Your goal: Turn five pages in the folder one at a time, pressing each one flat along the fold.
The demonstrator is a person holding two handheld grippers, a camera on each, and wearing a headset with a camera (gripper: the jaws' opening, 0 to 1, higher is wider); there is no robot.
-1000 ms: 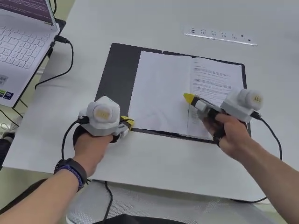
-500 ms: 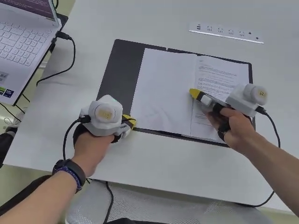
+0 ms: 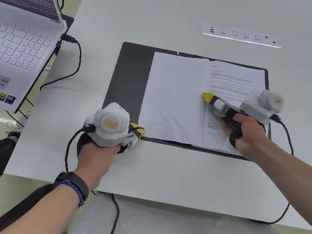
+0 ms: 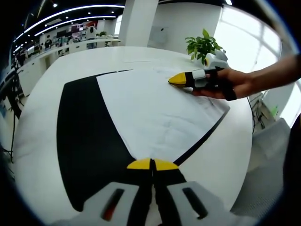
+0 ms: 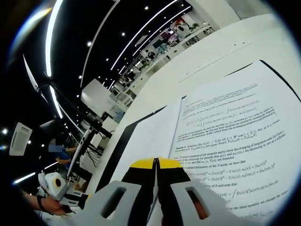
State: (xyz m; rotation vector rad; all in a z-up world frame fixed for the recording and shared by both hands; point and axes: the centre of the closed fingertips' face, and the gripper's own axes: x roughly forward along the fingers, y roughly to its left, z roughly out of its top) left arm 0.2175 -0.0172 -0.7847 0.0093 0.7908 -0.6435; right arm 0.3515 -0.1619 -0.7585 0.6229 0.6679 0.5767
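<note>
The black folder [image 3: 127,73] lies open on the white surface [image 3: 161,168]. A blank turned page [image 3: 173,97] is spread across its middle, and a printed page [image 3: 236,87] covers its right half. The right gripper [image 3: 208,97] has its jaws clenched together with nothing between them — the yellow tips sit at the folder's fold, where the blank page meets the printed one. They seem to rest on the paper, though contact is hard to confirm. The left gripper [image 3: 137,129] is at the folder's near edge, by the lower left corner of the blank page. Its jaws are likewise closed on nothing, tips meeting over the black cover. Left of the folder stands an open laptop [image 3: 22,46], with a black cable [image 3: 75,56] curving between the two — and beyond the folder's far edge lies a white power strip [image 3: 242,37].
</note>
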